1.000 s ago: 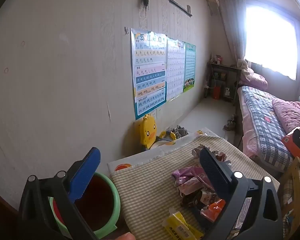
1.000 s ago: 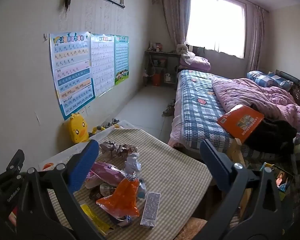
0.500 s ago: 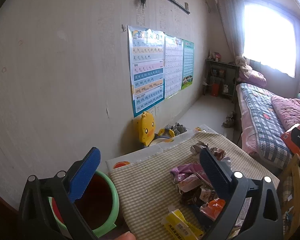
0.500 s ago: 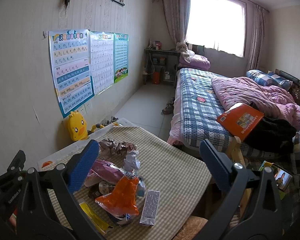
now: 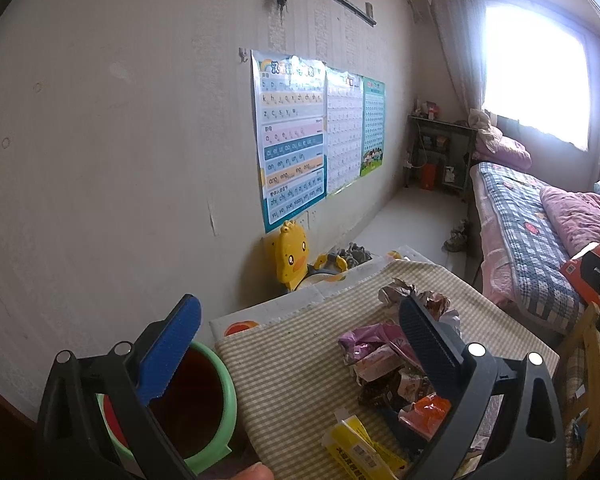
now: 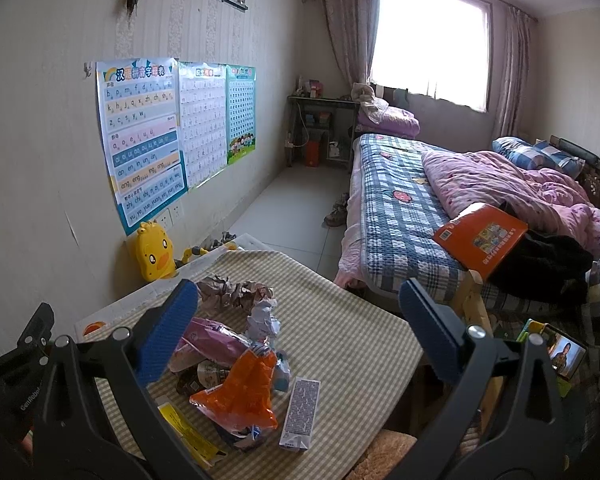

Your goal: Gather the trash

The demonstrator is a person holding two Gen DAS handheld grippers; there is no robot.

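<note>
A pile of trash lies on the checked table (image 6: 340,332): an orange wrapper (image 6: 244,392), a pink bag (image 6: 208,340), crumpled paper (image 6: 232,292), a small grey box (image 6: 302,412) and a yellow packet (image 6: 188,432). The pile also shows in the left wrist view (image 5: 384,364). A green bin (image 5: 204,400) with a dark inside stands left of the table. My left gripper (image 5: 300,344) is open and empty, above the bin's rim and the table's left edge. My right gripper (image 6: 300,320) is open and empty above the pile.
A yellow duck toy (image 6: 154,254) leans on the wall behind the table. A bed (image 6: 420,208) with a pink quilt and an orange book (image 6: 480,238) stands to the right. Posters (image 6: 148,140) hang on the wall. A wooden chair (image 5: 584,360) is by the table's right edge.
Both views have shifted slightly; both grippers stay open and empty, and the trash has not moved.
</note>
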